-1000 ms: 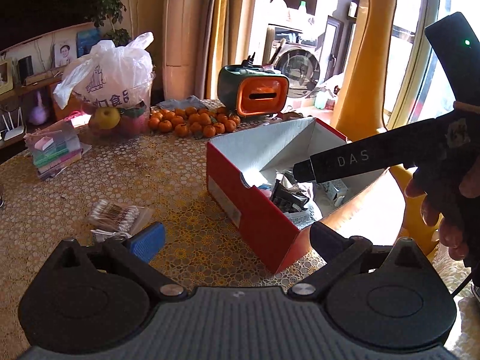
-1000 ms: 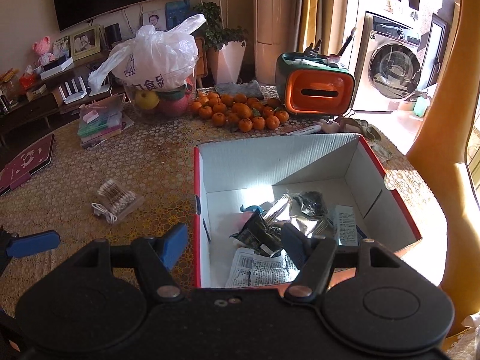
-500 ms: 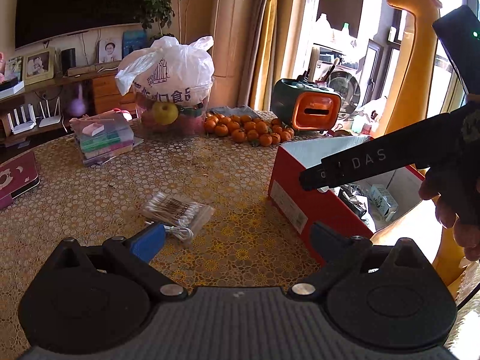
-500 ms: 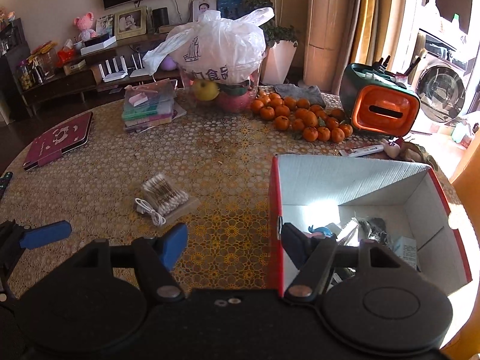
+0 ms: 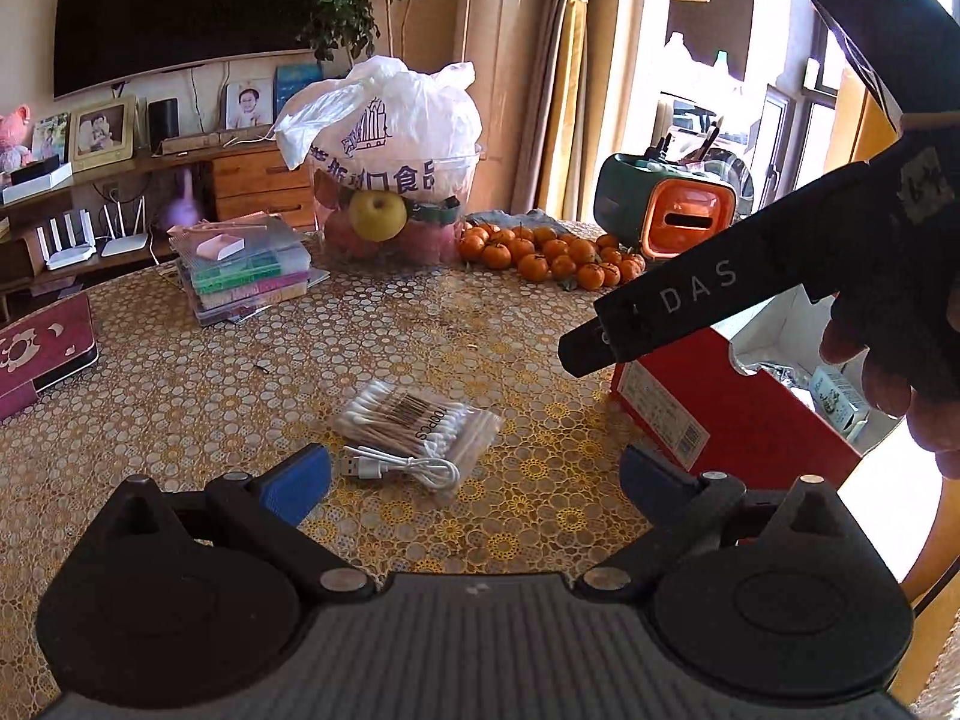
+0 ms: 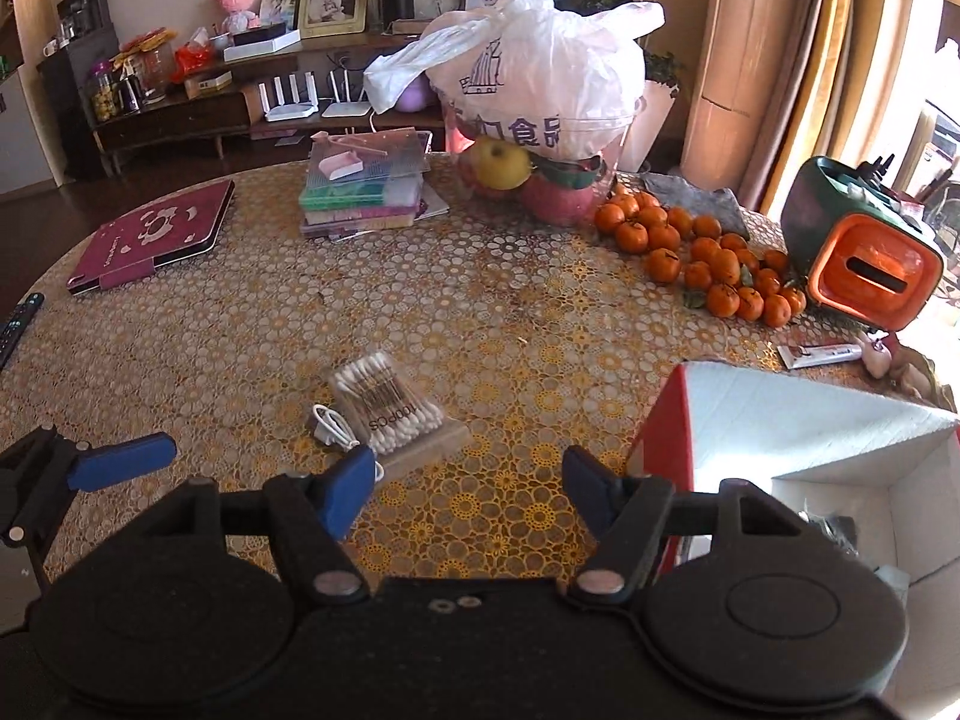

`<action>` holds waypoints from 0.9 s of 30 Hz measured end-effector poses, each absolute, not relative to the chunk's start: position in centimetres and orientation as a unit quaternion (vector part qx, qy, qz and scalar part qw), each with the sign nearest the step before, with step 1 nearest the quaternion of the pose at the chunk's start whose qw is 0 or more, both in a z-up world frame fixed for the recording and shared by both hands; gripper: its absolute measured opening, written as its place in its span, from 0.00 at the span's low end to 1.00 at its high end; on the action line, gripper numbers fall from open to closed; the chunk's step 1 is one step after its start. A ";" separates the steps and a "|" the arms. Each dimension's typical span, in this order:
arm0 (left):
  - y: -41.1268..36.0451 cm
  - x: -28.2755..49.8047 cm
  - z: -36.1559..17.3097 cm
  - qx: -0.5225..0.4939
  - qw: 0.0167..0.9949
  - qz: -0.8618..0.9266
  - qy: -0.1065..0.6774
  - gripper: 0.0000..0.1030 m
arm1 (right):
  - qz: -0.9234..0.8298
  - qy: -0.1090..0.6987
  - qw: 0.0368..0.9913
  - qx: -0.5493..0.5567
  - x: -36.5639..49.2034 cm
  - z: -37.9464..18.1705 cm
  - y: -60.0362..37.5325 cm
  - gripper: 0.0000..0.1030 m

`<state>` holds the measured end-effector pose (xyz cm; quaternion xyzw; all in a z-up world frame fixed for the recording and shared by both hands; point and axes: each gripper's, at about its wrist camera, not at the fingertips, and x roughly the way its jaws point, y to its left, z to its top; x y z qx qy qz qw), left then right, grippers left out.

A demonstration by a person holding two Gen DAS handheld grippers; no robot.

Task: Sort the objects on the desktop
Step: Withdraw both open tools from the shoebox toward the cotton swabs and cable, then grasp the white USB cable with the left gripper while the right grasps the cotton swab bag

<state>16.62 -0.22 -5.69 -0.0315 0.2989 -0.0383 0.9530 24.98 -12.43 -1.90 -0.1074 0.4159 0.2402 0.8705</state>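
We count two grippers: the left gripper [image 5: 474, 474] and the right gripper [image 6: 468, 480], each with two blue fingers set wide apart. On the table [image 6: 480, 312] we see one red box [image 5: 720, 414], one pack of cotton swabs [image 6: 387, 405], one coiled white cable [image 5: 408, 468], one stack of books [image 6: 360, 192], one maroon case [image 6: 150, 237], one white plastic bag [image 6: 540, 72], one yellow apple [image 6: 501, 165], one green and orange holder [image 6: 864, 258] and one small tube [image 6: 819, 354]. We make out roughly twenty tangerines [image 6: 702, 261]; the heap hides the exact number
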 end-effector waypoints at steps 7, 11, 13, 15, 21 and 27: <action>1.2 18.6 -8.0 -0.036 0.951 -0.043 0.303 1.00 | 0.277 0.416 0.857 -0.124 26.9 -3.7 -10.3 0.67; 1.8 19.6 -9.0 -0.035 0.951 -0.050 0.304 1.00 | 0.282 0.423 0.851 -0.129 28.1 -5.0 -9.3 0.67; 1.9 20.1 -9.5 -0.033 0.950 -0.057 0.306 1.00 | 0.285 0.428 0.848 -0.130 28.6 -5.6 -8.9 0.67; 2.1 20.5 -9.9 -0.032 0.950 -0.060 0.306 1.00 | 0.286 0.432 0.845 -0.135 29.1 -6.2 -8.5 0.67; 3.1 22.1 -10.9 -0.048 0.947 -0.070 0.311 0.99 | 0.287 0.445 0.837 -0.142 30.7 -8.1 -7.3 0.67; 3.9 23.2 -12.0 -0.052 0.942 -0.084 0.320 0.99 | 0.291 0.454 0.830 -0.144 31.9 -9.5 -6.3 0.67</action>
